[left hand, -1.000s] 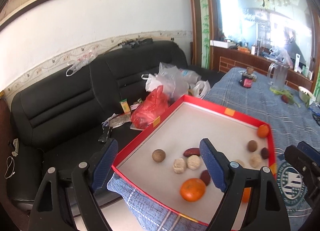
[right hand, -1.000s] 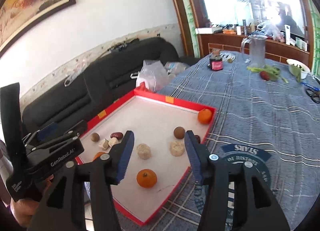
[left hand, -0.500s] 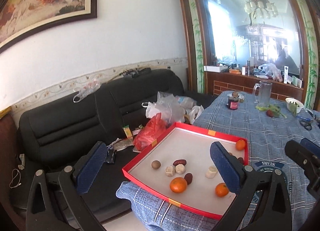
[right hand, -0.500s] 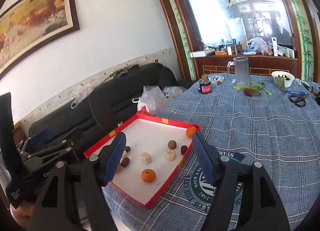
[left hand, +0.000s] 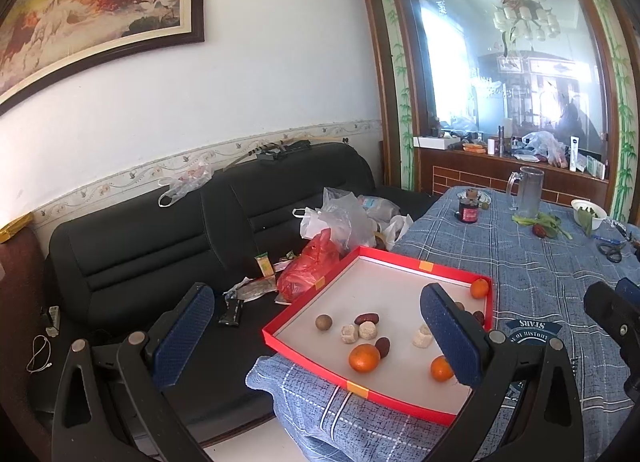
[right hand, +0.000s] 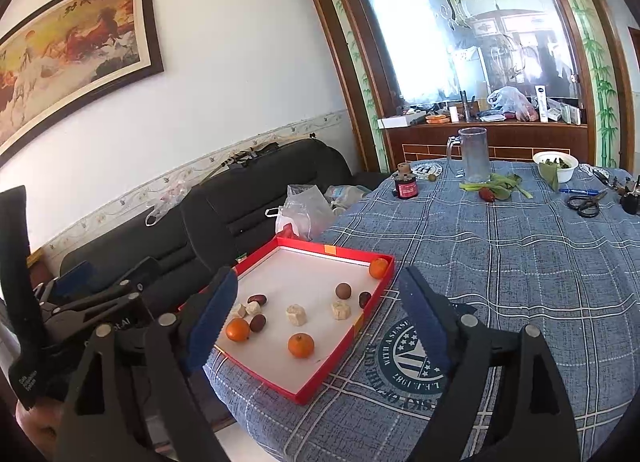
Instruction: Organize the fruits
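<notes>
Both tools, left [left hand: 316,336] & right [right hand: 318,326], hang w/ jaws apart, empty, above the red tray [right hand: 340,368] of fruit just ahead. Nearest tangerine [right hand: 301,345] sits between your right tool's tips. It's probably light, soft-skinned: pinch gently across its middle.

White wall w/ horse painting [left hand: 96,9], black sofa [left hand: 208,221], mirror [left hand: 512,61].

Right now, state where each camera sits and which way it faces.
Left wrist: on the left claw, raised off the table's sofa-side corner, facing the red tray; its open fingers show.
Right wrist: on the right claw, over the table, facing the tray; its open fingers and the left claw show.
Shared: tray, oranges, glass mug.
</notes>
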`<action>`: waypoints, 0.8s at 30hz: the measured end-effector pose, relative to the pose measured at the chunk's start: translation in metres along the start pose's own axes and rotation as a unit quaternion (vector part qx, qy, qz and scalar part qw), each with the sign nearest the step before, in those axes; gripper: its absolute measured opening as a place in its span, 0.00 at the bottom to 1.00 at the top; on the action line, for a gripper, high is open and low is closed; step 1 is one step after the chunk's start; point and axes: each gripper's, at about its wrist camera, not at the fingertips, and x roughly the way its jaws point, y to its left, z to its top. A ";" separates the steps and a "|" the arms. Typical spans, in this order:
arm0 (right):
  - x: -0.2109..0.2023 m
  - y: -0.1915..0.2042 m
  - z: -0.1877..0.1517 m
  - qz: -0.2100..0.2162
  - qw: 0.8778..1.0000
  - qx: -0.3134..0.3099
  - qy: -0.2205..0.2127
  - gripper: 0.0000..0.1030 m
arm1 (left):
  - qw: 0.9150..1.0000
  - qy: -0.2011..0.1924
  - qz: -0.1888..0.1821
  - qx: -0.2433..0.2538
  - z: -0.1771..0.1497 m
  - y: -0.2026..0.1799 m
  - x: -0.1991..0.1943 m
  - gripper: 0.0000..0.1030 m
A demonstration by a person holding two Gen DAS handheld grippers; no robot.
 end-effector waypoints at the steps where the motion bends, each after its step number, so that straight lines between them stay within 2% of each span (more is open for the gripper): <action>1: -0.001 0.001 0.000 0.000 1.000 0.000 0.000 0.82 | 1.000 -0.001 0.001 -0.001 0.001 0.000 0.000 1.00; 11: -0.004 0.006 -0.002 -0.001 1.000 -0.006 -0.003 0.84 | 1.000 -0.006 0.009 -0.006 -0.002 0.008 -0.003 1.00; 24: 0.004 0.015 -0.009 0.000 1.000 -0.019 0.015 0.85 | 1.000 0.003 0.016 -0.013 -0.005 0.018 0.002 1.00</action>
